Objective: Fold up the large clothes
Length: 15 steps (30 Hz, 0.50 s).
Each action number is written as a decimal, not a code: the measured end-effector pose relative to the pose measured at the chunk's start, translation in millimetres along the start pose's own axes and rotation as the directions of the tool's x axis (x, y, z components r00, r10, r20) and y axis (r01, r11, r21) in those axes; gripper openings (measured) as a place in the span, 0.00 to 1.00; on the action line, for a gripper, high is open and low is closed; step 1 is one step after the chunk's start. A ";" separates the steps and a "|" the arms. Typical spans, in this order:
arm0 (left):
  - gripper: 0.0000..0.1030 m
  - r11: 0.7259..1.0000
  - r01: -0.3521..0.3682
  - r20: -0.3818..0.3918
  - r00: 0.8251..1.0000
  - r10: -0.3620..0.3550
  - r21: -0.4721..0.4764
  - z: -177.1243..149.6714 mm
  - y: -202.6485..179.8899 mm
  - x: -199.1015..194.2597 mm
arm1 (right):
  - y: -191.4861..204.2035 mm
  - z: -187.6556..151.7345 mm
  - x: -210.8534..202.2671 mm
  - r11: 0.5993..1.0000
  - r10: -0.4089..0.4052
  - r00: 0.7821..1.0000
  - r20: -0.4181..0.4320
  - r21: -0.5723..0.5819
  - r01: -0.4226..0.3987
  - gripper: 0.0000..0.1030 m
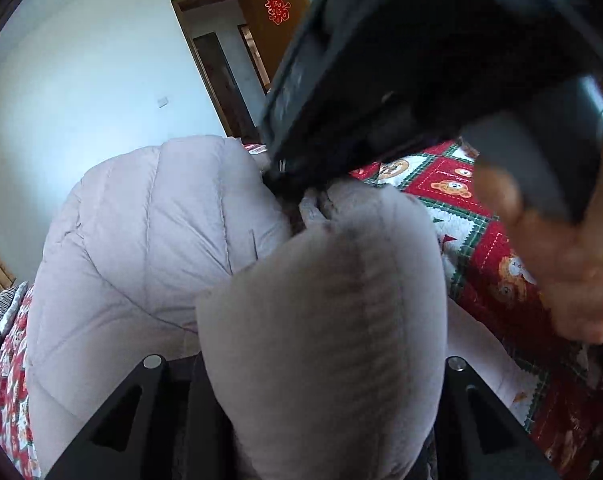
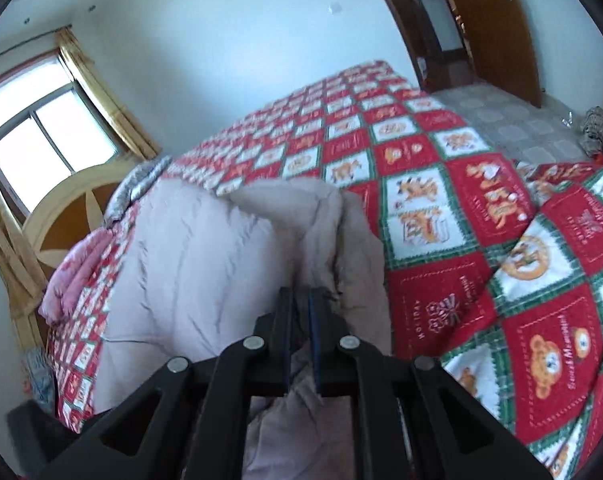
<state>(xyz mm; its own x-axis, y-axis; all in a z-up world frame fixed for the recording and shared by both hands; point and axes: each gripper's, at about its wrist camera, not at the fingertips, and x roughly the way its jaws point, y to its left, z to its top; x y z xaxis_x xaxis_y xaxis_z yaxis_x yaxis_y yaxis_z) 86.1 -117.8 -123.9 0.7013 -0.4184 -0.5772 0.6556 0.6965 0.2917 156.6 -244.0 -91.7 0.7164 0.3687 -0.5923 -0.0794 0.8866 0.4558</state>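
A pale pinkish-grey puffy down coat (image 1: pixel 141 248) lies on the bed. In the left wrist view a thick padded part of it (image 1: pixel 325 340) bulges up between my left gripper's arms; the fingertips are hidden under the fabric. My right gripper shows in that view as a black body (image 1: pixel 381 80) with its tip pressed into the coat. In the right wrist view the coat (image 2: pixel 189 264) spreads to the left, and my right gripper (image 2: pixel 301 300) is shut on a bunched fold of it (image 2: pixel 325 216).
A red, white and green bear-pattern quilt (image 2: pixel 441 168) covers the bed. A wooden headboard (image 2: pixel 73 208) and window (image 2: pixel 41 136) stand at left, pink bedding (image 2: pixel 77 272) beside them. An open wooden door (image 1: pixel 269 28) is behind. A hand (image 1: pixel 573 264) holds the right gripper.
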 end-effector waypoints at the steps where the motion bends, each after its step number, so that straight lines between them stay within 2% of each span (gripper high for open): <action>1: 0.30 1.000 0.004 -0.003 1.000 -0.004 -0.004 -0.2 1.1 0.2 | 0.2 -1.2 4.6 1.000 -0.011 1.000 -0.012 -0.012 0.011 0.13; 7: 0.30 1.000 0.020 -0.016 1.000 -0.020 -0.016 4.7 0.6 5.7 | -5.5 -12.2 36.0 0.997 -0.060 0.991 -0.119 -0.049 0.055 0.10; 10: 0.30 1.000 0.022 -0.024 0.999 -0.022 -0.016 4.7 0.6 6.6 | -12.0 -17.5 44.2 0.999 -0.046 0.988 -0.145 -0.030 0.042 0.09; 12: 0.30 1.000 0.020 -0.034 0.999 -0.021 -0.014 10.1 3.3 8.5 | -16.4 -21.4 47.9 0.999 -0.041 0.987 -0.153 -0.028 0.037 0.04; 15: 0.33 1.000 0.000 -0.052 0.999 0.001 0.029 17.4 -0.2 7.9 | -26.1 -27.1 51.5 1.000 0.003 0.985 -0.172 0.019 0.000 0.00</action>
<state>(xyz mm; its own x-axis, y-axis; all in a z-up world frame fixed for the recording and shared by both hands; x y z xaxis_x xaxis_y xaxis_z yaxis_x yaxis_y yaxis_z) 96.4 -131.4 -115.2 0.6865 -0.3868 -0.6157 0.6639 0.6789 0.3137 176.8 -240.6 -152.2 0.5861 0.4143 -0.6964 -0.0664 0.8811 0.4683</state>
